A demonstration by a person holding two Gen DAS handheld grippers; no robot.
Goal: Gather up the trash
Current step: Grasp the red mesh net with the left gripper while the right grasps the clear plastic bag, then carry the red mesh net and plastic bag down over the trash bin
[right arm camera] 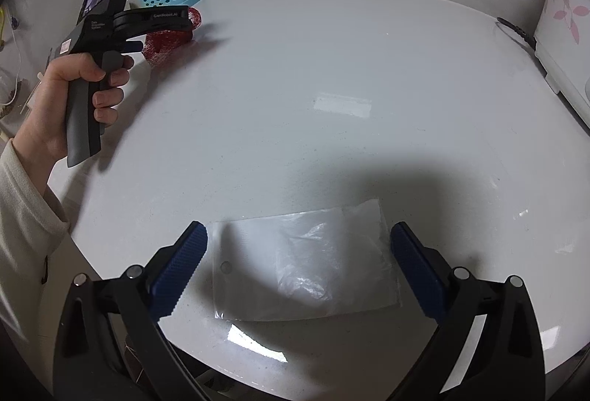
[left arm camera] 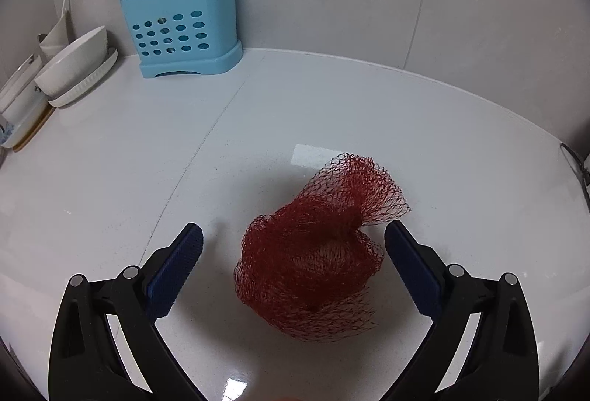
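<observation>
My left gripper [left arm camera: 293, 253] wide apart, red mesh bag [left arm camera: 313, 253] on the counter [left arm camera: 110, 180] between its pads, untouched | my right gripper [right arm camera: 298, 253] spread wide over a clear plastic bag [right arm camera: 306, 264] lying flat between its fingers | beyond the mesh bag, blue utensil caddy [left arm camera: 184, 28] against the wall, white bowls [left arm camera: 73, 65] left of it.

Each gripper has black arms, round silver screws and bumpy blue fingers [left arm camera: 173, 275]. The left gripper [right arm camera: 162, 32] has a grey handle and a small screen. The sleeve [right arm camera: 22, 202] is cream.
</observation>
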